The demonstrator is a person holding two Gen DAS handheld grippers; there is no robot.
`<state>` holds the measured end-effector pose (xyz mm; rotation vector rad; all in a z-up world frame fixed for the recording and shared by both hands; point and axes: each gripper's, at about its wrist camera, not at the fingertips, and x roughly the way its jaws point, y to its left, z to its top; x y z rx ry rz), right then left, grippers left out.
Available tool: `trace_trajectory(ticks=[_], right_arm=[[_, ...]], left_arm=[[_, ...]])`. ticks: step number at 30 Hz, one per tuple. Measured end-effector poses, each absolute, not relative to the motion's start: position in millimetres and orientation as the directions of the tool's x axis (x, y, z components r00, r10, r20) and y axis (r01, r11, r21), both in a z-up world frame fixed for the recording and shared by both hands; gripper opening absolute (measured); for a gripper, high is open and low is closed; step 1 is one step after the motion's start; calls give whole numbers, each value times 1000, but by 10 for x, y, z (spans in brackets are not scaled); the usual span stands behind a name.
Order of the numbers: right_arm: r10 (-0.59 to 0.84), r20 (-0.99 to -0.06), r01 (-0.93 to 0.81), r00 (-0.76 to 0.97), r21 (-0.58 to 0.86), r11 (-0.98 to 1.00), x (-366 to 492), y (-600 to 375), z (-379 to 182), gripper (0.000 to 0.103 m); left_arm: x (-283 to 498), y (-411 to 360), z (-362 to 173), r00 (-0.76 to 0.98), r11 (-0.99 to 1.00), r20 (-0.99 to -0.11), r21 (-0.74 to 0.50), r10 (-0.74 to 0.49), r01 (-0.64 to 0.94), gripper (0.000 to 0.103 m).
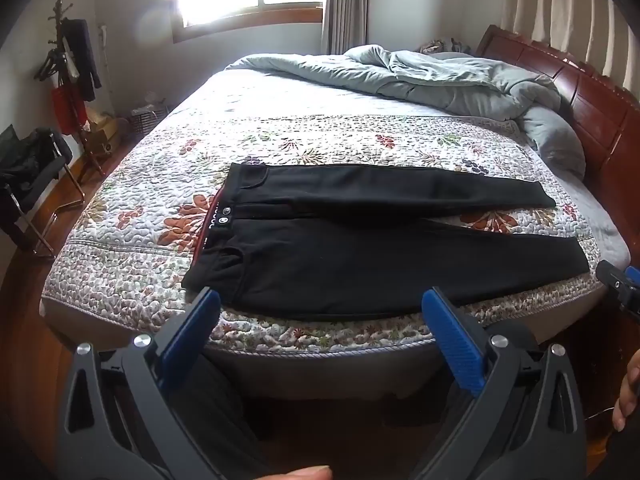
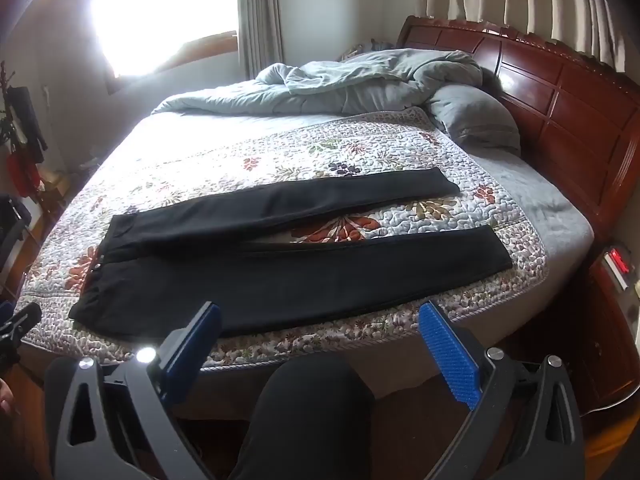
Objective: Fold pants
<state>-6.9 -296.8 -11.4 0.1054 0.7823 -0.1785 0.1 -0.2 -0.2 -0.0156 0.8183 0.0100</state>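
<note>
Black pants [image 1: 360, 256] lie flat on the floral quilt, waistband to the left, both legs spread apart toward the right; they also show in the right wrist view [image 2: 280, 276]. My left gripper [image 1: 320, 304] is open and empty, held at the bed's near edge just short of the near leg. My right gripper [image 2: 320, 316] is open and empty, also at the near edge facing the near leg. The right gripper's tip shows at the right edge of the left wrist view [image 1: 622, 284].
The bed's floral quilt [image 1: 168, 280] reaches the near edge. A rumpled grey duvet [image 1: 460, 80] and pillow [image 2: 476, 116] lie at the far side by the wooden headboard [image 2: 560, 92]. A coat rack [image 1: 72, 80] and chair [image 1: 32, 184] stand left. A nightstand [image 2: 616, 272] is right.
</note>
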Motion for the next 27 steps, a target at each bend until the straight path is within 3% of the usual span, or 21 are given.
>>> trace_trajectory(ticks=[27], right_arm=[[-105,-709,194,698,45,980,-67,-2945,-178,99]], left_arm=[[6,68,-16,681,1000,-732,-8,7,-20,100]])
